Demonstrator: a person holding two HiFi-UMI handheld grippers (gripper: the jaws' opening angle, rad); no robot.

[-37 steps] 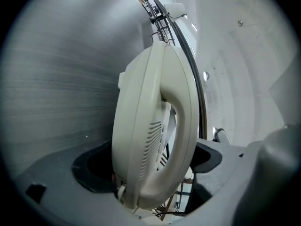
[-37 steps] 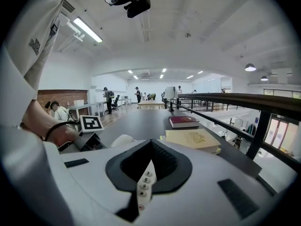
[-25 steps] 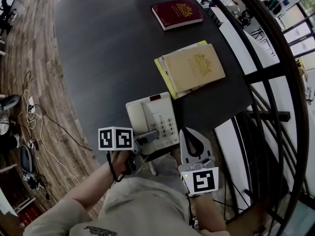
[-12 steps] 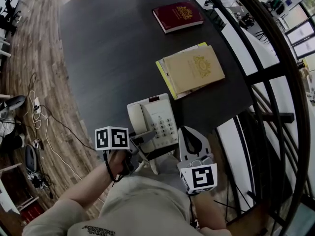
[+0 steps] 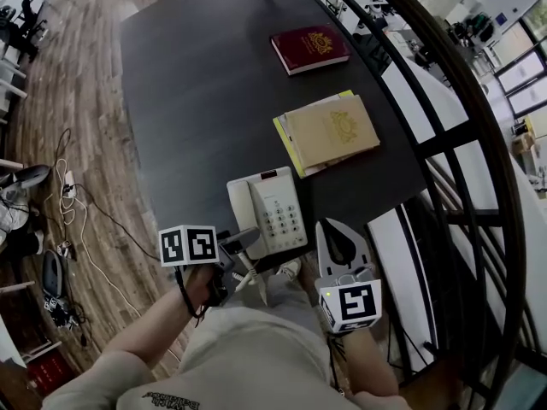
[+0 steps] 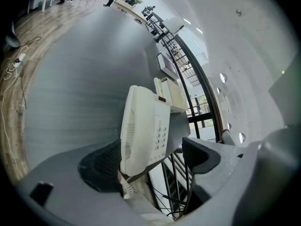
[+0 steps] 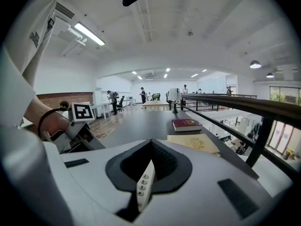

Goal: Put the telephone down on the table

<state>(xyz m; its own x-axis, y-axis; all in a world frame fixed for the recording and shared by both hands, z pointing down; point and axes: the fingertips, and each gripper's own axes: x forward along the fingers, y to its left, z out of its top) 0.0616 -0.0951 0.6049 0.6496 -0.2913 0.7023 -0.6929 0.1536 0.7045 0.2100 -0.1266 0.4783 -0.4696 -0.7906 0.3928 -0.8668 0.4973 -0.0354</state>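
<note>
The white telephone lies flat on the dark table, handset in its cradle, its near end at the table's front edge. In the left gripper view the telephone reaches in between the jaws close to the left pad, clear of the right jaw, with its coiled cord hanging below. My left gripper is open at the phone's near left corner. My right gripper stands just right of the phone, shut, with nothing seen held; in its own view the right gripper shows only a thin keypad sliver through the slit.
A tan book on a yellow folder lies beyond the phone, and a red book farther back. A black railing runs along the table's right side. Cables trail over the wooden floor on the left.
My left gripper has drawn back toward the person, off the top of the telephone. The telephone stays on the table. The right gripper has hardly moved.
</note>
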